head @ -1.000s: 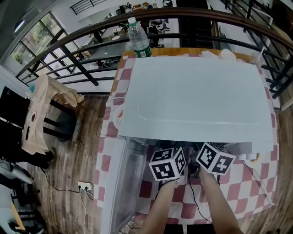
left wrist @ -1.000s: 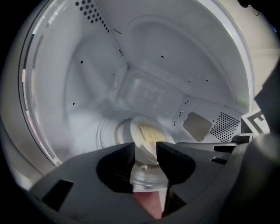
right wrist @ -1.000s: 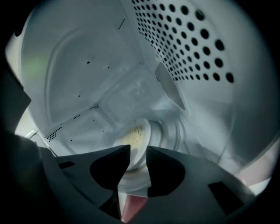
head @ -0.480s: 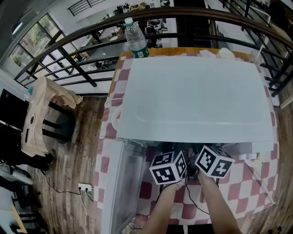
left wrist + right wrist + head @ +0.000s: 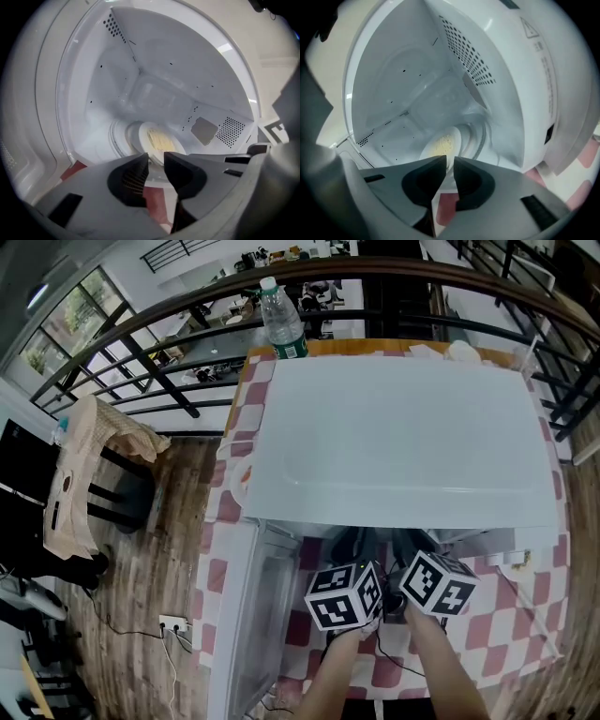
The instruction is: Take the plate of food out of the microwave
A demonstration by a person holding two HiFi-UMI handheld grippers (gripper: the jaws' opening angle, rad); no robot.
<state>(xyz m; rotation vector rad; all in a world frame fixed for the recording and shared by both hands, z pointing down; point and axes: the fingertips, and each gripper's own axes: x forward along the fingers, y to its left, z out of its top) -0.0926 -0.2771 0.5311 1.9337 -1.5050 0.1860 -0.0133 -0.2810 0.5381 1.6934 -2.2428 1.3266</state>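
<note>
A white plate [image 5: 157,140] with yellow food sits on the turntable inside the open white microwave [image 5: 403,437]. In the right gripper view the plate [image 5: 440,145] lies just beyond the jaws. My left gripper [image 5: 157,160] has just been closing, and the plate's near rim is between its pads. My right gripper [image 5: 450,160] has also closed to a narrow gap on the rim. From above, only the marker cubes show, left [image 5: 344,596] and right [image 5: 439,583], side by side at the oven's mouth. The microwave's top hides the jaws and the plate there.
The microwave door [image 5: 258,615] stands swung open to the left of my hands. The oven stands on a red-and-white checked tablecloth [image 5: 525,615]. A water bottle [image 5: 284,320] stands behind it. A railing runs past the table, and a chair draped in beige cloth [image 5: 94,465] stands on the wooden floor at the left.
In the head view both marker cubes sit slightly lower in the picture, a little nearer to me. The microwave and its door have not moved.
</note>
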